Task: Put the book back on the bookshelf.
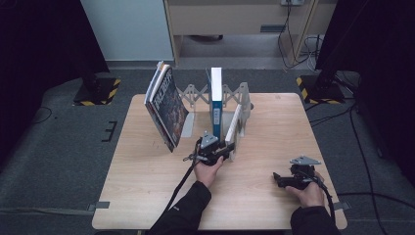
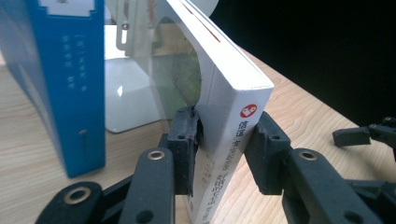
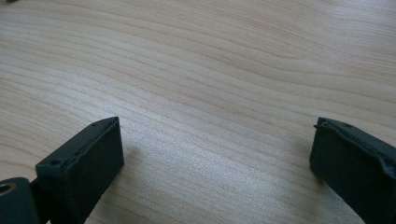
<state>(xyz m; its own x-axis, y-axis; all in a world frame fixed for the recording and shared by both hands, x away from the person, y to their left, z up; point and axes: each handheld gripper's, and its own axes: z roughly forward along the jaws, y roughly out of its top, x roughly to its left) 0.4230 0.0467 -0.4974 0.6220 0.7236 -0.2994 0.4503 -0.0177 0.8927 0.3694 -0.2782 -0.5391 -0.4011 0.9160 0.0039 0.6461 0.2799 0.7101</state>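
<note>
**Left gripper clamping the white book, right one idling**

So the left gripper (image 2: 223, 140) is squeezing the white book (image 2: 219, 98) by the lower end of its spine, pads pressing on both covers. That book is leaning tilted against the right end of the white expanding book rack (image 1: 243, 105), near the middle of the wooden table (image 1: 274, 127). Just left of it a blue book (image 2: 70, 84) is standing upright in the rack, and farther left a dark-covered book (image 1: 166, 105) is tilting heavily. The right gripper (image 3: 215, 154) is sitting well apart near the table's front right, jaws spread wide over bare wood, gripping nothing, with the person's hand (image 1: 308, 193) wrapping around it.
</note>
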